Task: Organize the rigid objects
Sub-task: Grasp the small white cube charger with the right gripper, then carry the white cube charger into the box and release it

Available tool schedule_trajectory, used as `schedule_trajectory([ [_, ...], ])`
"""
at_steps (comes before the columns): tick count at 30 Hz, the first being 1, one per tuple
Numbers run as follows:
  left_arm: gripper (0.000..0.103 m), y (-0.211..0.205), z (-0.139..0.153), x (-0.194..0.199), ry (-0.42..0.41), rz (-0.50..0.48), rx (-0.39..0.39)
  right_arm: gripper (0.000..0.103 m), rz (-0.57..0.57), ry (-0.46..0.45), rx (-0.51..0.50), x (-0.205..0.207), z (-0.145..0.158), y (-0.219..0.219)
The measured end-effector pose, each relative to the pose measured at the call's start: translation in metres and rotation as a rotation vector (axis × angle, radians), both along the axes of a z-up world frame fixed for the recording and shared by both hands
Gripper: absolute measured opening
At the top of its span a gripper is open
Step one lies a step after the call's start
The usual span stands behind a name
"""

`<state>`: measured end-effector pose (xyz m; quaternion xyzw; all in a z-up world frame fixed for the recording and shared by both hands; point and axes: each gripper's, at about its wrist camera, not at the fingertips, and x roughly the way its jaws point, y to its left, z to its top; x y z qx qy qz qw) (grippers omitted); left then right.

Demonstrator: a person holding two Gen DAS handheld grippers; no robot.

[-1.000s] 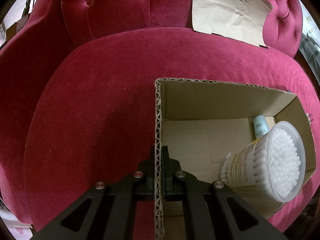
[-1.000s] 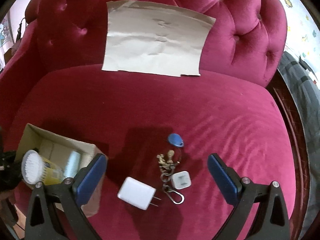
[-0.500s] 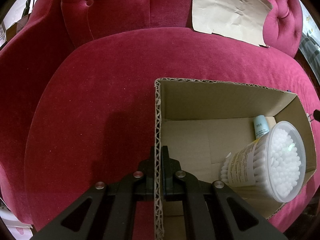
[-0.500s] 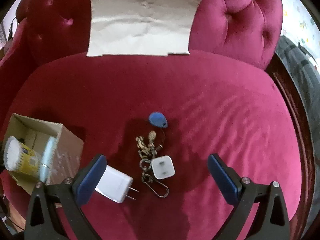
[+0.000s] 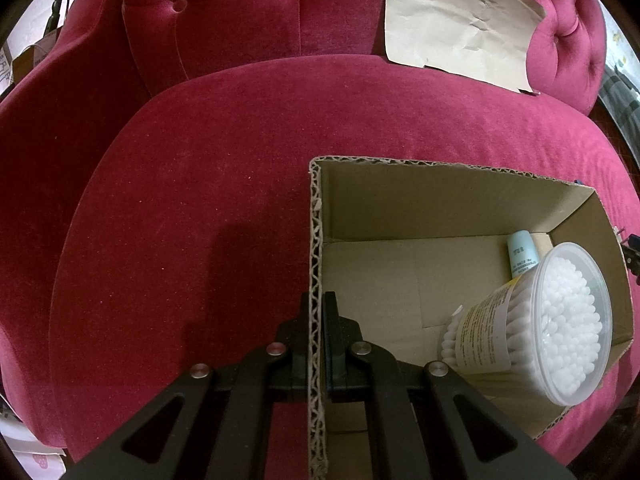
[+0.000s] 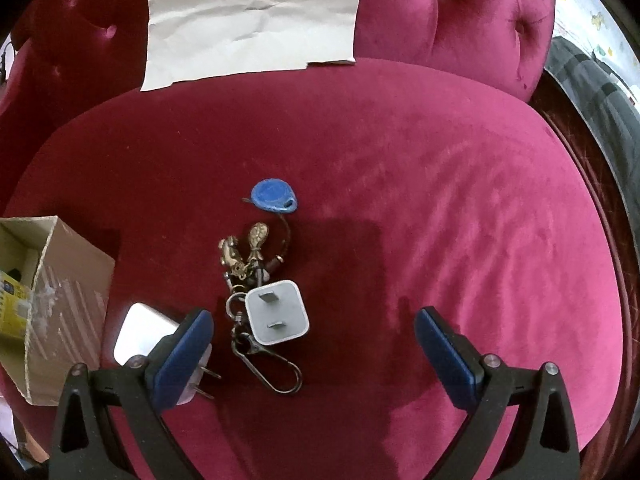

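Box (image 5: pixel 440 200) wall is pinched in your left gripper (image 5: pixel 319 312): fingers clamped on the left corrugated edge, one finger outside, one inside. Box sits on the red seat (image 5: pixel 200 160), open top.

Inside the box, right side: swab tub (image 5: pixel 560 328) lying tilted, clear lid facing near-right, with a pale blue tube (image 5: pixel 520 250) just behind it at the far right corner. Rest of the box floor is bare cardboard.

Your right gripper (image 6: pixel 314 330) is spread wide, nothing between the blue pads (image 6: pixel 184 352). It hangs over the loose items on the seat:
- small charger (image 6: pixel 276 312), prongs facing up, between the fingers, closer to the left one
- keyring (image 6: pixel 256 280) touching the charger's left and far sides, carabiner on the near end, brass charms further out
- blue fob (image 6: pixel 274 196) at the far end of the keyring, on a cord
- big charger (image 6: pixel 142 330) left of the keyring, partly hidden by your left finger, prongs pointing near-right

In the right wrist view the box sits at the left edge, just left of the big charger; can't tell if they touch.

Paper sheet (image 6: pixel 252 12) leans on the tufted backrest (image 6: pixel 460 8), well apart from everything else.
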<state>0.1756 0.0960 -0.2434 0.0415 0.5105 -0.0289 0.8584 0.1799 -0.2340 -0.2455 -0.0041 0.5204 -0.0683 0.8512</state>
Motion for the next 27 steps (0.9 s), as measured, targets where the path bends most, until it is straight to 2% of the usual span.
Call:
schedule_trajectory([
  [9,0.003,0.001,0.000,0.000,0.000,-0.001,0.001,0.100,0.015,-0.017,0.022,-0.005,0.005,0.004],
  [13,0.003,0.001,0.000,0.000,0.000,-0.002,0.001,0.074,0.017,0.000,0.071,0.001,0.003,0.005],
  [14,0.003,0.000,0.000,0.000,0.000,-0.001,0.001,0.061,0.015,0.002,0.079,0.001,0.003,0.005],
  [15,0.003,0.001,0.000,0.000,0.000,-0.001,0.000,0.053,0.016,0.006,0.086,0.002,0.001,0.006],
  [16,0.003,0.000,0.000,0.000,0.000,-0.001,0.002,0.033,0.020,0.012,0.090,0.003,0.000,0.007],
  [27,0.003,0.000,0.000,0.000,0.000,-0.001,0.003,0.031,0.018,0.013,0.056,0.005,0.003,0.012],
])
